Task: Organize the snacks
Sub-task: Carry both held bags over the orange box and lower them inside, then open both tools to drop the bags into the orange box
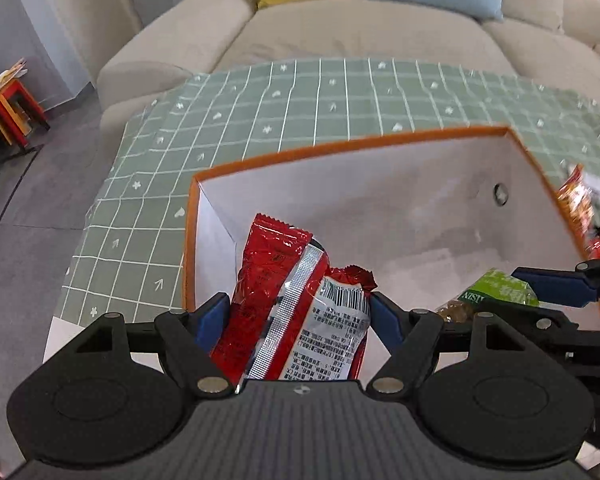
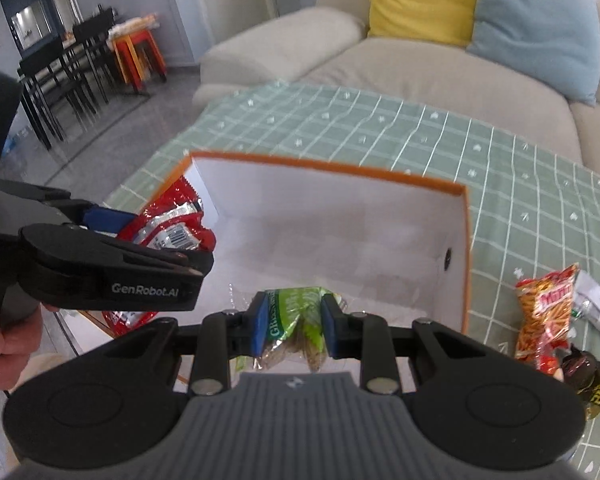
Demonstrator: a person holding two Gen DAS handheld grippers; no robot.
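Both grippers hang over the orange-rimmed box (image 2: pixel 466 256), which looks bare inside. The left gripper (image 1: pixel 300 312) has its fingers clenched on a red snack packet (image 1: pixel 284 300); the right gripper (image 2: pixel 294 322) grips a green snack bag (image 2: pixel 296 316) above the box's near side. More snacks (image 2: pixel 544 316) wait near the worktop's right edge, so the sorting looks barely begun.

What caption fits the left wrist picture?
Left gripper holds a red snack packet over the orange-rimmed box.
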